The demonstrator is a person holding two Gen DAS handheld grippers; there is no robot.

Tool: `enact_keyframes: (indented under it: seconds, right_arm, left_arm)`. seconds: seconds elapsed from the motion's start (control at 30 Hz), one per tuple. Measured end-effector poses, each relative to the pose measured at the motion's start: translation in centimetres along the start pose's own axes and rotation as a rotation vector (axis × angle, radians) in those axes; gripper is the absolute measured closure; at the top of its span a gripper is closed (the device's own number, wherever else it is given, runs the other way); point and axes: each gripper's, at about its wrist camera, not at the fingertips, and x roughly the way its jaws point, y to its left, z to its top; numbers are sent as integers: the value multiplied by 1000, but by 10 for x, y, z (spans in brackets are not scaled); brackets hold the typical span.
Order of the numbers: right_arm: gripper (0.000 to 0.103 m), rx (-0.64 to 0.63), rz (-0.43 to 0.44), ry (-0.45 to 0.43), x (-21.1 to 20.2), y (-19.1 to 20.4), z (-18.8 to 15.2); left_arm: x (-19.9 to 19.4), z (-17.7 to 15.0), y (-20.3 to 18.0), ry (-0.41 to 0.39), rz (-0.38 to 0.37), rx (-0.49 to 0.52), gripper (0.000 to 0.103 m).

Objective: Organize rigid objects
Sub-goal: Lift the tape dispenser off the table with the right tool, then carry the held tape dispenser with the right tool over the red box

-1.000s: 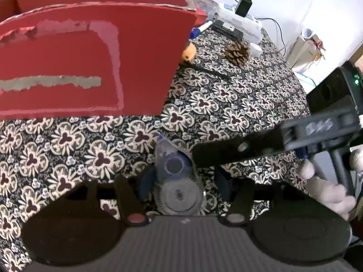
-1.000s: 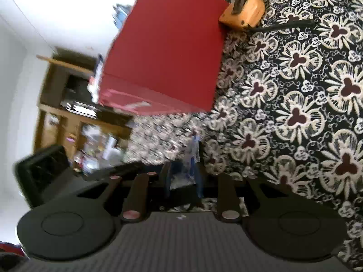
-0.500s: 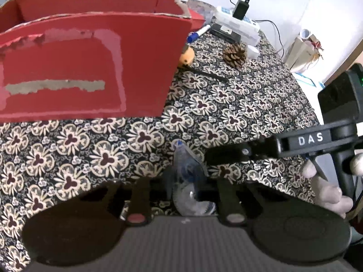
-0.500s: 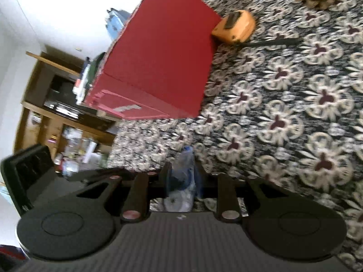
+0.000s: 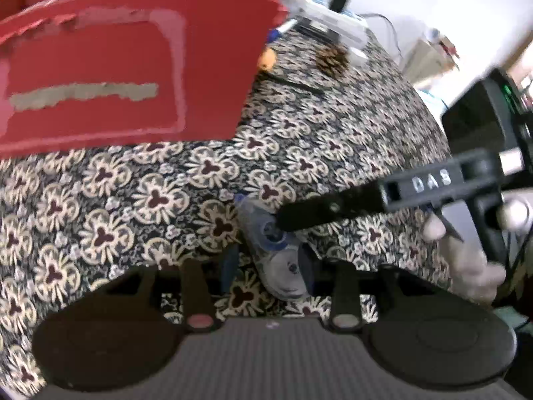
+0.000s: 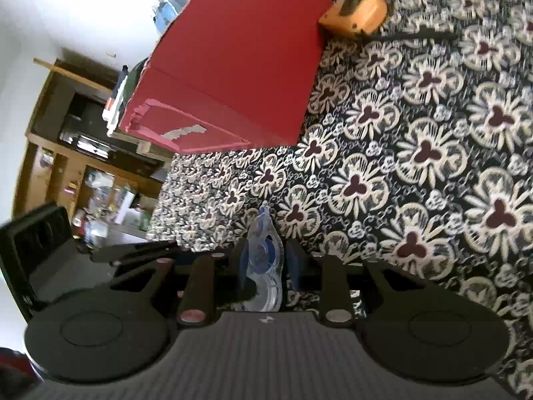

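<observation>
Handover in progress: the left gripper [image 5: 266, 266], closed half a second ago, is opening around the clear blue-wheeled plastic tape dispenser [image 6: 265, 266], now clamped in the right gripper [image 6: 263, 263] above the floral surface [image 6: 416, 166], near the red cardboard box [image 6: 240, 66].

A table covered with a black cloth [image 6: 416, 153] printed with cream and maroon flowers carries everything. A red cardboard box [image 5: 126, 76] stands on it, open at the top, with torn patches on its near wall. Just beside the box's far corner lies an orange object [image 6: 356, 13], and a thin black stick [image 6: 416, 36] stretches away from it. Farther back rests a pine cone [image 5: 333, 58], then what looks like a white power strip [image 5: 336, 28], blurred, with a black adapter plugged in.
</observation>
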Motion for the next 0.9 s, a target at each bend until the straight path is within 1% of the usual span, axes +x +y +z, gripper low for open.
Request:
enact_keyframes:
  seconds: [0.03,0.1,0.13,0.2,0.23,0.27,0.33,0.37,0.43,0.47,0.5,0.53,0.6,0.63,0.7,0.8,0.83,0.9]
  right_arm:
    - [94,8,4,1,1,-1,0]
    - [93,18,6,3,3,2,-1]
    - [92,17,3,-4,2,2,-1]
    - [95,50,-9,-10,0,1,-1]
    - [96,63,-15,-14,0,1,-2]
    - [96,73,-23,-21,0,2,-2]
    - [97,74,-55,-35,-2,7,-4]
    - [97,73,-73,-48,-2,10,-5]
    - [97,96,-116,-88,-6,15,-6]
    - [95,109,-147,-110,-8,16,-7]
    - [96,114,-198,-138,-10,19,-10]
    - [96,117,-226,-154,-12,21,-12]
    - [92,125,-265,-143,-12,29,-16]
    - [89,115,-289,-133,-11,35,-18]
    - [88,92,-354,-131,-8,48,-24]
    - [85,41,-438,-119,3,66,-35]
    - [85,12,-464,-112,6,73,-39]
    - [79,-54,-524,-86,17,85,-44]
  left_arm:
    - [1,1,-2,8,-18,26,66]
    - [3,3,-3,7,-28,67,65]
    - [4,5,1,11,-41,76,66]
    - [4,10,12,24,-83,67,71]
    - [5,13,16,27,-102,65,73]
    - [5,15,18,24,-109,75,78]
    - [4,20,19,14,-117,113,81]
    - [5,22,19,14,-124,129,84]
    - [6,26,19,31,-158,177,99]
    - [6,27,20,36,-159,200,99]
    - [6,28,22,39,-158,218,98]
    - [5,28,27,42,-161,229,97]
    - [-1,28,39,42,-163,231,88]
    - [-3,29,47,43,-165,222,87]
    - [-6,31,61,49,-177,201,87]
    - [-3,38,77,66,-236,136,87]
    - [-2,42,80,69,-254,117,87]
    - [2,49,77,79,-265,110,87]
